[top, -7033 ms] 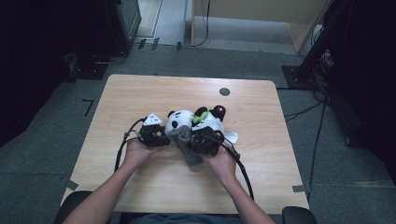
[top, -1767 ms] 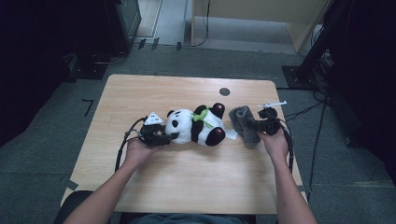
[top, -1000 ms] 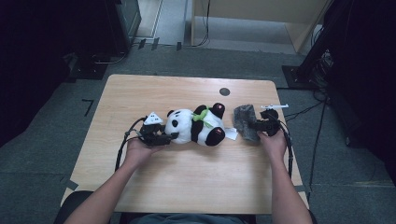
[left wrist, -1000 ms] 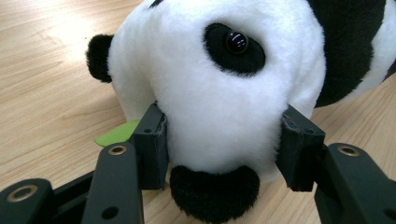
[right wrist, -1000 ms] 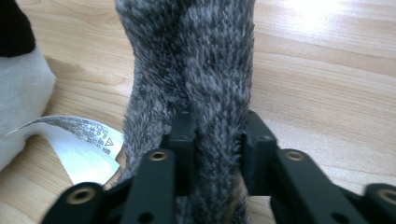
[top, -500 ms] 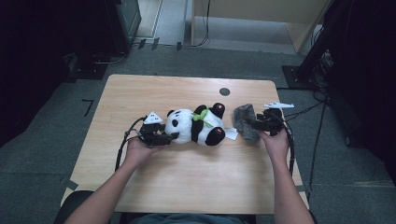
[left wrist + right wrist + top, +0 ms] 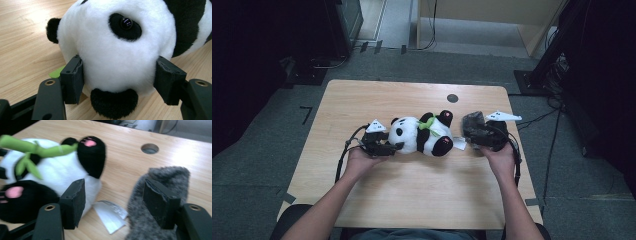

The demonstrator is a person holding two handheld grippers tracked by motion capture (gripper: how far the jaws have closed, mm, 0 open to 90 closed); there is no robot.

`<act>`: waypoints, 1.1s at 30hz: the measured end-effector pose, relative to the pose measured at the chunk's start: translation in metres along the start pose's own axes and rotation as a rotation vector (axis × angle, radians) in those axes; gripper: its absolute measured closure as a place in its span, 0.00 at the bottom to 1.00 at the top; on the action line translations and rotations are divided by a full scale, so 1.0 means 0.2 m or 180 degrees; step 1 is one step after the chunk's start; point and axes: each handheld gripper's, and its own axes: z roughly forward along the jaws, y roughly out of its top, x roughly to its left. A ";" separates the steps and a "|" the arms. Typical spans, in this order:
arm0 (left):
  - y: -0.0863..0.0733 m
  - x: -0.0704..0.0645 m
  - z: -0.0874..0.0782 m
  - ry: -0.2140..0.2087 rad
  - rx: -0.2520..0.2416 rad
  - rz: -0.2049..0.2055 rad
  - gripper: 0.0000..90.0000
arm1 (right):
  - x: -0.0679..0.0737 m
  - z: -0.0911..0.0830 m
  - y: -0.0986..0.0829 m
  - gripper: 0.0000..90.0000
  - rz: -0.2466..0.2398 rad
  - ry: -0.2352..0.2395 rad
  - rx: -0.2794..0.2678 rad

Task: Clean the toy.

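A black-and-white panda plush [image 7: 422, 135] lies on its back on the wooden table [image 7: 412, 200], a green bamboo sprig [image 7: 37, 148] on its chest. My left gripper [image 7: 394, 146] holds the panda's head [image 7: 120, 45]: in the left gripper view both pads press into the white fur on either side. A grey fuzzy cloth [image 7: 474, 125] lies just right of the panda's feet. My right gripper [image 7: 473, 137] stands open there, its right jaw against the grey cloth [image 7: 170, 173] and its left jaw beside the panda's body [image 7: 50, 177].
A white sewn-in tag [image 7: 110, 215] lies on the table between the right gripper's jaws. A round cable hole [image 7: 452, 98] sits in the tabletop behind the panda. Bare wood stretches along the front and left of the table. Dark equipment and cables stand on the floor around it.
Seven seconds ago the right gripper and grey cloth were over the panda's middle; they now sit right of its feet. Over the last second little moved. The left gripper kept its hold.
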 end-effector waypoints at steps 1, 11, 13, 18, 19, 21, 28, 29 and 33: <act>0.00 0.00 0.00 0.0003 -0.0002 0.0000 0.36 | 0.01 0.00 0.00 0.37 -0.0004 0.0018 -0.0017; 0.01 0.00 0.00 0.0013 0.0014 -0.0038 0.33 | 0.18 -0.02 -0.01 0.32 -0.0071 0.0500 -0.0185; 0.01 0.00 0.00 0.0015 0.0017 -0.0031 0.33 | 0.21 -0.02 -0.01 0.33 -0.0128 0.0521 -0.0224; 0.01 0.00 0.00 0.0015 0.0019 -0.0035 0.32 | 0.27 0.00 -0.03 0.33 -0.0183 0.0651 -0.0221; 0.01 0.00 0.00 0.0017 0.0018 -0.0034 0.32 | 0.28 0.02 -0.03 0.33 -0.0189 0.0676 -0.0194; 0.01 0.00 0.00 0.0022 0.0018 -0.0033 0.32 | 0.30 0.04 -0.04 0.34 -0.0217 0.0710 -0.0152; 0.01 0.00 0.00 0.0024 0.0008 -0.0054 0.33 | 0.35 0.13 -0.09 0.35 -0.0360 0.0638 -0.0053; 0.01 0.00 0.00 0.0022 0.0009 -0.0055 0.33 | 0.35 0.14 -0.10 0.35 -0.0360 0.0646 -0.0055; 0.02 0.00 0.00 0.0020 0.0009 -0.0063 0.34 | 0.36 0.17 -0.11 0.35 -0.0377 0.0607 -0.0068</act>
